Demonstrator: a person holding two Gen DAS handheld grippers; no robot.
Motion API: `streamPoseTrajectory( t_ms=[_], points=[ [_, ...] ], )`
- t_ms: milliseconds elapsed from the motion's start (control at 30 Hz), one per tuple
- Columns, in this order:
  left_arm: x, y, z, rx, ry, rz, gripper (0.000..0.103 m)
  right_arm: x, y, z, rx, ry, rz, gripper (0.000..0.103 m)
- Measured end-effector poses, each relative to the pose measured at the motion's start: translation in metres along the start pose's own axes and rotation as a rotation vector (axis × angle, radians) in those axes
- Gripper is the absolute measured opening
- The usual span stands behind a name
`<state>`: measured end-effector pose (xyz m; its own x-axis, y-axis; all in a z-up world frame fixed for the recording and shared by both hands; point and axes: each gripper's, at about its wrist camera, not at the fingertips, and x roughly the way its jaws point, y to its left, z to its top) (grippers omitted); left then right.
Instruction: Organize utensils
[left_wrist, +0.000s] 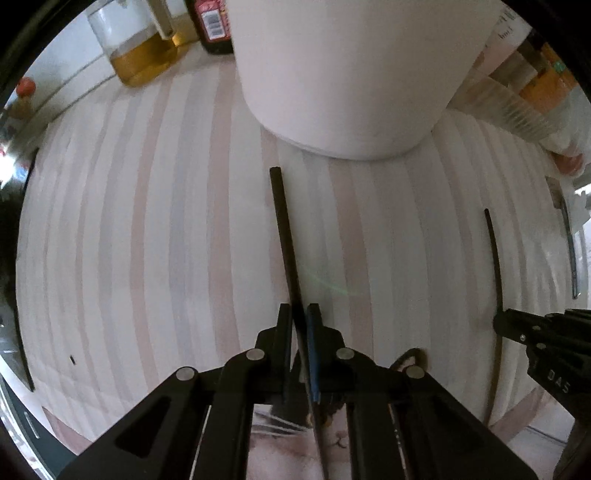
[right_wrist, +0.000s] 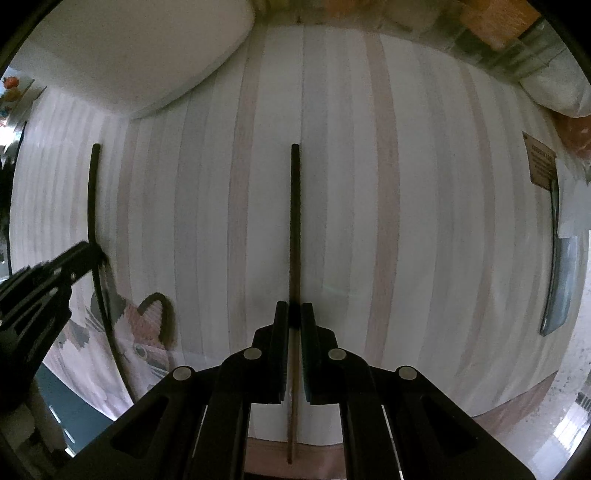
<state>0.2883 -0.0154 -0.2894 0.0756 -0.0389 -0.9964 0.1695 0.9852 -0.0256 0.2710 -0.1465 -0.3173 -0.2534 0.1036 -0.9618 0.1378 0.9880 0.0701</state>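
The left claw is clenched on a dark chopstick, which runs forward from between its fingers over a striped cloth that covers the worktop; the stick's far end stops just short of a large white container standing on the cloth. The right claw is likewise clenched on a second chopstick, held between its pads and pointing straight ahead over the same pale stripes, its near end passing back under the claw. Seen from the left wrist, the right claw comes in from the right edge with its own thin stick; seen from the right wrist, the left claw comes in from the left edge, and its chopstick lies roughly parallel to the other, the two well apart. Below the left claw a cat picture shows at the cloth's near edge. A knife-like blade lies at the far right of the cloth, though the fisheye rim blurs it too much to be sure. Behind the white container stand a glass jar of amber liquid and a dark bottle.
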Motion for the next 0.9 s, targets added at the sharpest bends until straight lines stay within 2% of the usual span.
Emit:
streamPoseTrajectory(
  t_ms=[133,200,467,567,633,800,900],
  points=[
    [-0.009,-0.016,-0.008,-0.004,-0.02,-0.001,0.004,0.004,-0.002,-0.012,0.0,-0.052,0.004,0.006],
    [-0.026,-0.003,-0.007,-0.005,-0.044,-0.011,0.004,0.002,-0.006,-0.021,0.016,-0.104,0.022,0.005],
    [-0.097,-0.008,-0.042,0.002,-0.211,-0.058,0.004,-0.029,-0.009,-0.056,0.014,-0.332,0.082,0.005],
    [-0.114,-0.012,-0.055,-0.001,-0.273,-0.073,0.004,-0.046,-0.006,-0.068,0.002,-0.421,0.109,0.005],
    [-0.117,-0.001,-0.053,0.001,-0.32,-0.075,0.004,-0.064,-0.003,-0.075,-0.013,-0.489,0.126,0.005],
    [-0.161,-0.009,-0.046,-0.003,-0.466,-0.097,0.004,-0.11,-0.001,-0.083,-0.025,-0.649,0.177,0.005],
    [-0.201,-0.009,-0.034,-0.007,-0.555,-0.12,0.004,-0.148,0.0,-0.083,-0.02,-0.748,0.213,0.005]
  ],
)
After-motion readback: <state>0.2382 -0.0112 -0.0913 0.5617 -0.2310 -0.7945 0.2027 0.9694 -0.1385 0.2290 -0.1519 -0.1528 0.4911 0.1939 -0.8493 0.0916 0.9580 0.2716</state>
